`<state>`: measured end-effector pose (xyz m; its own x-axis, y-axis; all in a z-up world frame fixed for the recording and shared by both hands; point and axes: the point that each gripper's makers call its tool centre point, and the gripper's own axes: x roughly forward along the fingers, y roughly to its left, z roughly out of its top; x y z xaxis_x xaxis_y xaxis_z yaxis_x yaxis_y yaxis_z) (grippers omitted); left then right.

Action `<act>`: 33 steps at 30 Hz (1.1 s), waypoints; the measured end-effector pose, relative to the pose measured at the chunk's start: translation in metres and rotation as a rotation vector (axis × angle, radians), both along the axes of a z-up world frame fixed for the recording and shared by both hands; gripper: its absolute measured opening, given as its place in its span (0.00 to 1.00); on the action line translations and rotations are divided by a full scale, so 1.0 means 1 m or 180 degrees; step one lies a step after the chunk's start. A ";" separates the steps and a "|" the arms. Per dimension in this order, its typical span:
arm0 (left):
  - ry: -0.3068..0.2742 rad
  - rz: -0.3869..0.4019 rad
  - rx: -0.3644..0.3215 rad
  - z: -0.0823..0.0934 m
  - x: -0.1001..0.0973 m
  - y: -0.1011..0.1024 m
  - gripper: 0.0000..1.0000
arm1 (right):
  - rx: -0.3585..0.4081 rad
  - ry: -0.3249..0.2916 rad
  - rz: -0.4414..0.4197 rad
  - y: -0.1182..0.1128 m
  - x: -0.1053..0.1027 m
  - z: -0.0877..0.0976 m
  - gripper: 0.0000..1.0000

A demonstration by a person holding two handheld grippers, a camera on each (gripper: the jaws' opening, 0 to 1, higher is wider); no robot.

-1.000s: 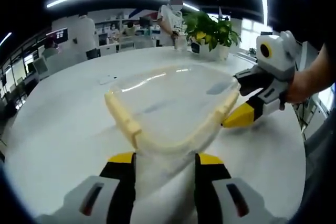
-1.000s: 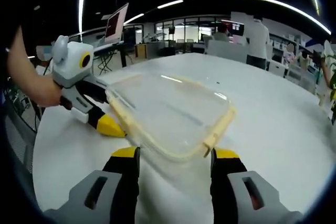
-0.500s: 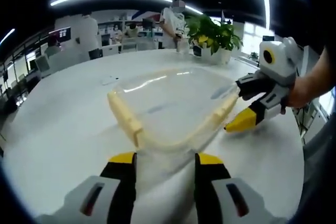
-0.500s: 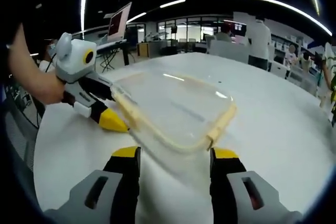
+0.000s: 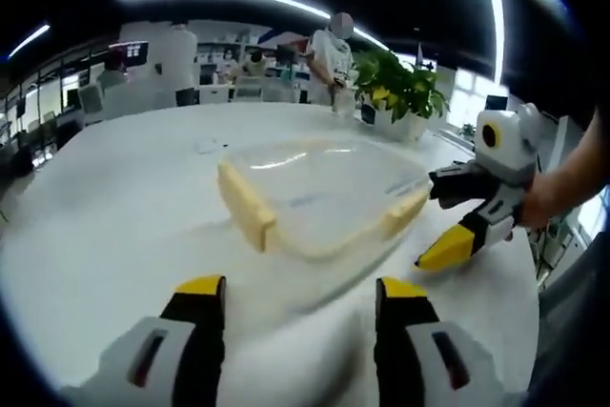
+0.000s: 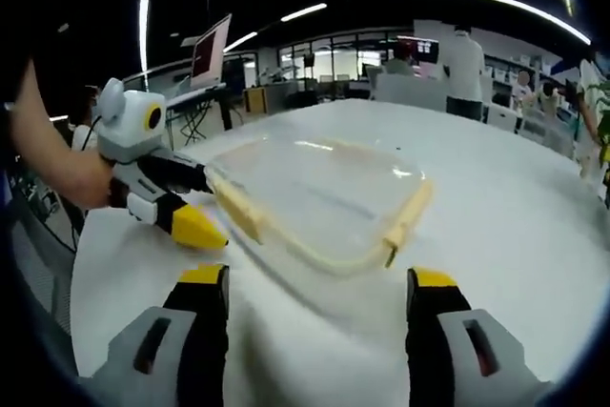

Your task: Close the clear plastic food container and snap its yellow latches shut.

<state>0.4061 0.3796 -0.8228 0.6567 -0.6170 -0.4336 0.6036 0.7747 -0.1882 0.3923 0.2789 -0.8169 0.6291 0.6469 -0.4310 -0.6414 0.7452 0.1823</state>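
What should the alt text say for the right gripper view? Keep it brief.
A clear plastic food container with pale yellow latches sits on a white table, the open right gripper before it. The left gripper meets its left edge.

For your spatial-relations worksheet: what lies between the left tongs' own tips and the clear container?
Only bare white table. In the left gripper view, nothing sits between the left tongs and the container.

left gripper view: low, near container [image 5: 319, 199] | right gripper view: opposite side, near | shared: container, table [image 6: 534, 207]
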 end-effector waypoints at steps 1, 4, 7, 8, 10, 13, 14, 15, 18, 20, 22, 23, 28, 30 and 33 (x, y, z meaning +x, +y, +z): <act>0.0003 -0.0005 -0.0013 0.000 0.000 0.000 0.74 | 0.0107 0.0057 -0.0009 0.002 -0.001 0.000 0.94; 0.0053 -0.0093 0.0102 -0.007 -0.011 -0.002 0.91 | 0.0118 0.0119 0.0019 -0.001 -0.006 -0.005 1.00; 0.0029 -0.0159 0.0121 -0.005 -0.011 -0.004 0.95 | 0.0152 0.0141 -0.0017 -0.002 -0.007 -0.006 1.00; 0.0044 -0.0165 0.0133 -0.005 -0.012 -0.003 0.96 | 0.0146 0.0138 -0.0033 -0.003 -0.007 -0.005 1.00; 0.0022 -0.0119 0.0108 -0.005 -0.011 0.000 0.98 | 0.0175 0.0134 -0.0059 -0.005 -0.007 -0.005 1.00; 0.0046 -0.0067 0.0094 -0.006 -0.011 0.003 0.99 | 0.0131 0.0129 -0.0036 -0.004 -0.008 -0.005 1.00; 0.0063 -0.0064 0.0093 -0.006 -0.012 0.004 0.99 | 0.0124 0.0115 -0.0030 -0.004 -0.008 -0.005 1.00; 0.0030 -0.0071 0.0111 -0.005 -0.013 0.004 0.99 | 0.0126 0.0114 -0.0032 -0.004 -0.008 -0.005 1.00; 0.0003 -0.0066 0.0124 -0.002 -0.014 0.005 0.99 | 0.0096 0.0081 -0.0052 -0.006 -0.007 -0.003 1.00; -0.0010 -0.0035 0.0066 0.001 -0.014 0.006 0.99 | 0.0089 0.0075 -0.0047 -0.006 -0.009 -0.001 0.99; 0.0017 -0.0005 0.0058 0.001 -0.014 0.007 0.99 | 0.0083 0.0091 -0.0043 -0.007 -0.012 -0.001 0.99; 0.0039 0.0012 0.0047 0.001 -0.014 0.007 0.98 | 0.0084 0.0096 -0.0045 -0.007 -0.013 -0.001 0.98; 0.0046 0.0113 0.0028 0.005 -0.016 0.013 0.95 | 0.0123 0.0098 -0.0131 -0.015 -0.015 0.003 0.95; -0.0013 0.0198 0.0058 0.007 -0.015 0.019 0.96 | 0.0175 0.0125 -0.0228 -0.021 -0.015 0.004 0.94; -0.0034 0.0290 -0.0004 0.011 -0.016 0.027 0.95 | 0.0173 0.0112 -0.0261 -0.026 -0.016 0.006 0.94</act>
<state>0.3905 0.4067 -0.8118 0.7148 -0.5550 -0.4255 0.5327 0.8263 -0.1830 0.3759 0.2526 -0.8109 0.6660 0.6168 -0.4196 -0.5711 0.7834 0.2452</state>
